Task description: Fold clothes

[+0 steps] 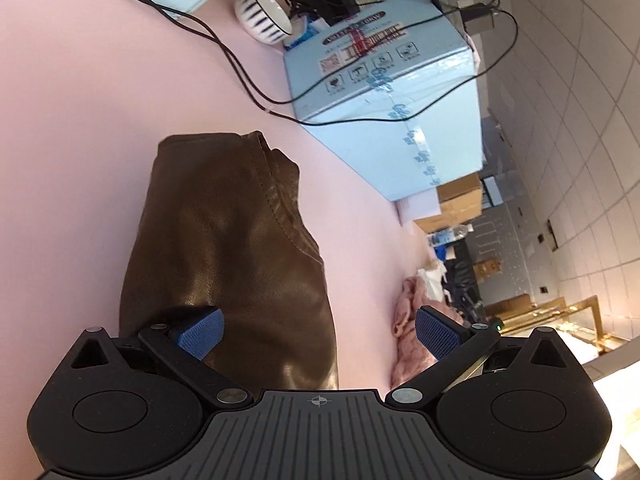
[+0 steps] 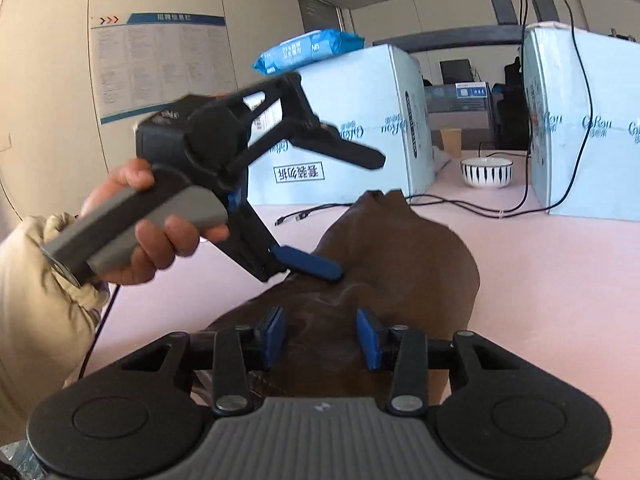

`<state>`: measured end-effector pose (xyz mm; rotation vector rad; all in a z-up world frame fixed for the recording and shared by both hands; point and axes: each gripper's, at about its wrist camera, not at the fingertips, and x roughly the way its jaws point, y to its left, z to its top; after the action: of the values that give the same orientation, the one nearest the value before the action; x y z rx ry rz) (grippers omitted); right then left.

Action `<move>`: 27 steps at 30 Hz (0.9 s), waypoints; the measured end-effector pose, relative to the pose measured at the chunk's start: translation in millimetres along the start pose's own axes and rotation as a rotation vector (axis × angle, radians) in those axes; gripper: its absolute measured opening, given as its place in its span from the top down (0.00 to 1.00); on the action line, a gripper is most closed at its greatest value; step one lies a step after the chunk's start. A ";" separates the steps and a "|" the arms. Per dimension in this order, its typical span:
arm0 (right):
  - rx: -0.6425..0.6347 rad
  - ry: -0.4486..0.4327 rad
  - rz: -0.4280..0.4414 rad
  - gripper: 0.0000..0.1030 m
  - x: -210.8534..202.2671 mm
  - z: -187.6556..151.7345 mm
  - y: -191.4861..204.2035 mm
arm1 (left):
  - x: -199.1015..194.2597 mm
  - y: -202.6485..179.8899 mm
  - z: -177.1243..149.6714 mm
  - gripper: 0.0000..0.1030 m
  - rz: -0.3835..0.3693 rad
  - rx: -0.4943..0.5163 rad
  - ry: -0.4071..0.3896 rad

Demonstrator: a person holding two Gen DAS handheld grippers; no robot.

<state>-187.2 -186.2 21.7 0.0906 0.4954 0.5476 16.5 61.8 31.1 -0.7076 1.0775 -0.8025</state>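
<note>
While both claws stand with nothing pinched in them, the folded brown leather garment (image 2: 400, 264) lies free on the pink surface (image 2: 560, 280), and that is where the trouble could start. The right claw (image 2: 320, 338) is set at a middling gap just over the near end of the garment, its blue pads (image 2: 274, 332) clear of the leather. The left claw (image 1: 319, 334) is spread wide; in the right wrist view one of its fingers (image 2: 308, 266) hangs right over the top layer, though whether it touches I cannot tell.

My judgement is that glossy leather like this is stiff and slick, so a fold left unpressed may spring back open, and a pad dragged across it may slide the whole bundle instead of flattening it. A shallow pinch would likely catch only the top layer and peel the fold apart.

Further out, two black cables (image 1: 240, 76) cross the surface beyond the garment and run to the light blue box (image 1: 384, 92). A striped bowl (image 1: 264, 12) sits nearby. A wide sweep could snag the cables or knock the bowl.
</note>
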 end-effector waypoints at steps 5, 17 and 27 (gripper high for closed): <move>0.017 0.015 0.015 0.58 11.1 4.6 -2.4 | -48.3 -48.2 -20.6 0.00 -0.036 0.201 -0.174; 0.034 0.015 0.015 0.58 10.7 -1.1 -0.9 | 46.6 -22.5 -4.0 0.00 0.072 0.168 0.105; 0.125 0.020 -0.077 0.57 0.0 13.4 -27.3 | 30.0 6.0 -1.6 0.00 -0.052 0.110 0.091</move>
<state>-167.8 -208.9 27.7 0.1851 0.5503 0.4424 24.1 39.5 11.5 -0.6131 1.0915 -0.9382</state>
